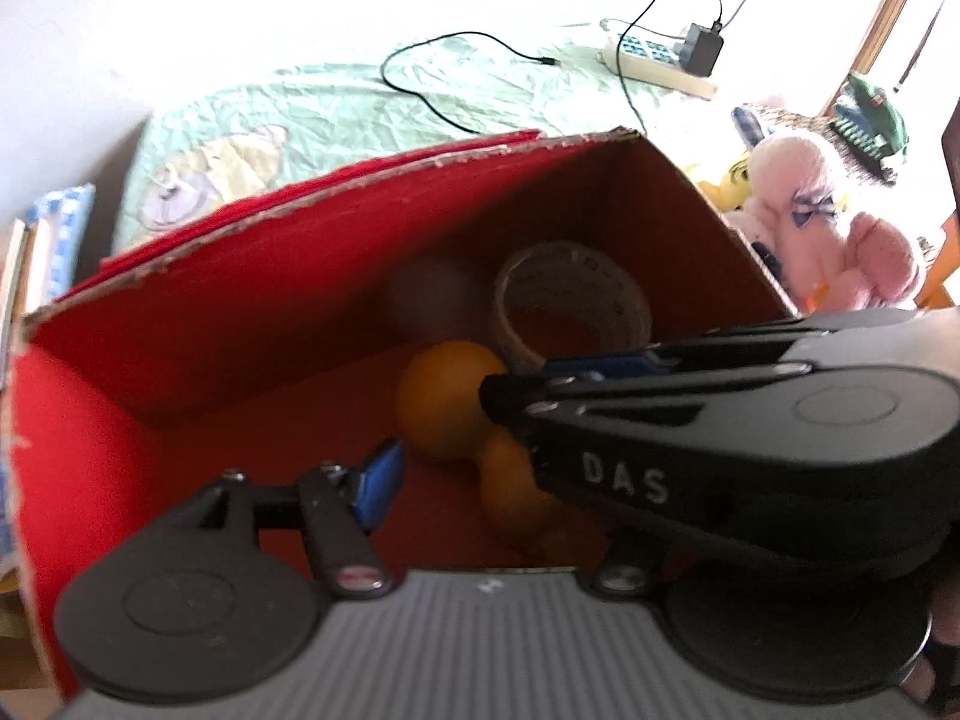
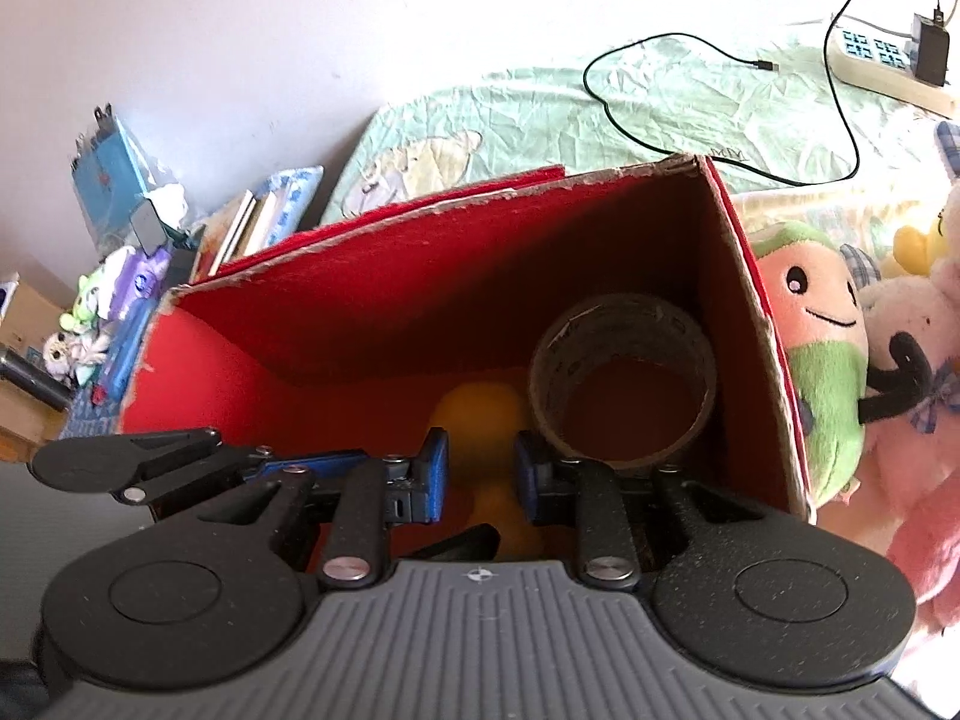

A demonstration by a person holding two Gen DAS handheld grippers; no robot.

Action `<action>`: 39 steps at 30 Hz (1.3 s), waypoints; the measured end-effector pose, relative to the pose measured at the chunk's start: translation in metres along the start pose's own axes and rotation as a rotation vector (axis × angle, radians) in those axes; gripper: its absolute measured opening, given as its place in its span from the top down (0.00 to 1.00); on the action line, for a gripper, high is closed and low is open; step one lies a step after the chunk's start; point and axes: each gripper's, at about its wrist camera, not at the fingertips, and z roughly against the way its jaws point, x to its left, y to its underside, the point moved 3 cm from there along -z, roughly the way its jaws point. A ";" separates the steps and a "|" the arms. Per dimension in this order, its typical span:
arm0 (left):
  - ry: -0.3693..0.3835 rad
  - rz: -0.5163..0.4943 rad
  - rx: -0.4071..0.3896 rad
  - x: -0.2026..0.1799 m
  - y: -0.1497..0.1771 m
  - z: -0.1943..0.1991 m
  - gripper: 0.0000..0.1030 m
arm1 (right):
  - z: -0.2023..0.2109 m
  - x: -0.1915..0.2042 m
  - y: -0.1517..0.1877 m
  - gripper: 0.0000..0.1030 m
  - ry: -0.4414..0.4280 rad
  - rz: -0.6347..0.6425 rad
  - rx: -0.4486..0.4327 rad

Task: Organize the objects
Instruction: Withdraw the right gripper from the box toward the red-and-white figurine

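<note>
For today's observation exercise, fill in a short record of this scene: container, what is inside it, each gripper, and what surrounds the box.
container: red cardboard box, open top, on a green bedsheet
contents: tape roll in the far right corner; orange toy beside it; a blurred pale round thing behind, unclear
right gripper: open, fingers either side of the orange toy, contact unclear
left gripper: over the box; state unclear
beside box: plush toys on the right, books on the left
behind box: power strip with charger and black cable
</note>
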 end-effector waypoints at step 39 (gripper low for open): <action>-0.387 0.154 -0.092 -0.042 0.040 0.082 0.28 | 0.101 -0.018 0.034 0.61 -0.195 0.056 -0.214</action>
